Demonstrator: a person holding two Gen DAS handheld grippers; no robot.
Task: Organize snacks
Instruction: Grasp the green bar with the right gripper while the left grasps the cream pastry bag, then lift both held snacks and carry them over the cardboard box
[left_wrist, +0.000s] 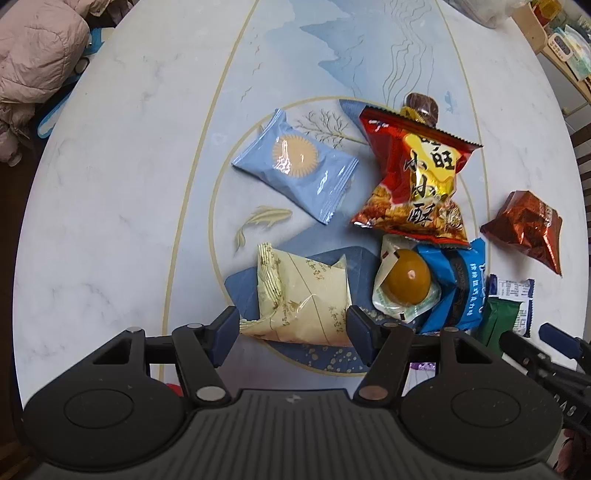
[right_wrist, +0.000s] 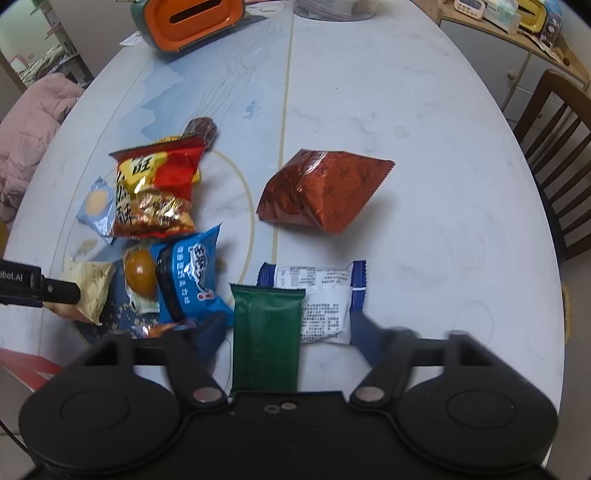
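My left gripper points straight down, its pads pressed on both sides of a cream pastry packet. The same packet shows at the left of the right wrist view. My right gripper stands open and blurred over a dark green packet, which lies flat between the jaws with a gap on each side. A white and blue packet lies under the green one's right edge. Beside them sit a blue chocolate packet, a packed brown egg, a red snack bag and a light blue packet.
A brown-red foil bag lies alone to the right on the marble table. A brown candy pokes out behind the red bag. An orange tissue box stands at the far edge, a wooden chair at the right, a pink jacket at the left.
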